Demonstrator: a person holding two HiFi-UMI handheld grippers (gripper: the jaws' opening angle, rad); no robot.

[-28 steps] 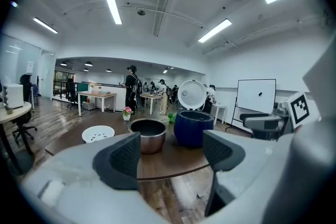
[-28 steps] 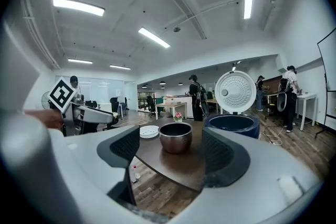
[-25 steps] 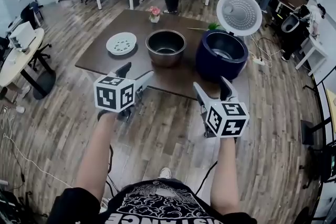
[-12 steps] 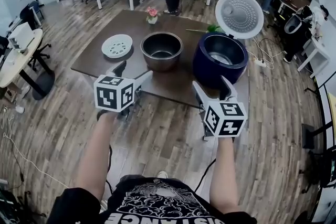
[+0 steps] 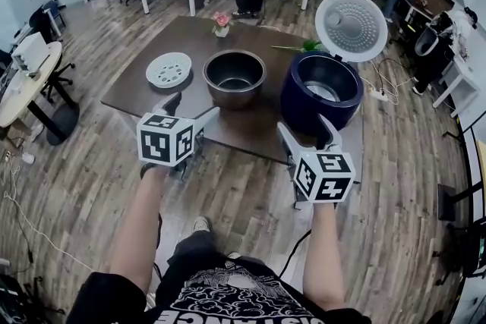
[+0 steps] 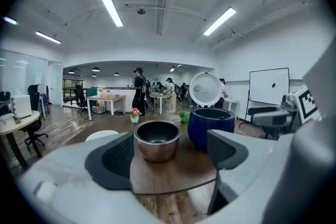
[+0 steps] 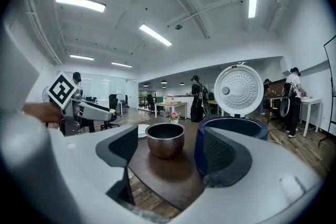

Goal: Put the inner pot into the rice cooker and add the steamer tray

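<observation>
The inner pot (image 5: 235, 77) sits mid-worktop (image 5: 250, 127), between steamer tray (image 5: 168, 70) and open rice cooker (image 5: 322, 95). It is stiff steel, probably weighty and slick, so I take its rim. My left tongs (image 5: 196, 106) have just been opening and my right tongs (image 5: 304, 125) are spread. Both are empty.

Dark wood table (image 5: 235, 129) ahead of both grippers. On it: white steamer tray (image 5: 168, 70) ahead-left of left gripper (image 5: 195, 104); inner pot (image 5: 235, 77) ahead, between both; blue rice cooker (image 5: 321, 92), lid up, just beyond right gripper (image 5: 303, 122); small flower pot (image 5: 222, 23) at far edge.

L hand-held gripper (image 5: 195, 104) jaws just opening, empty, R hand-held gripper (image 5: 304, 122) open, arms fwd
</observation>
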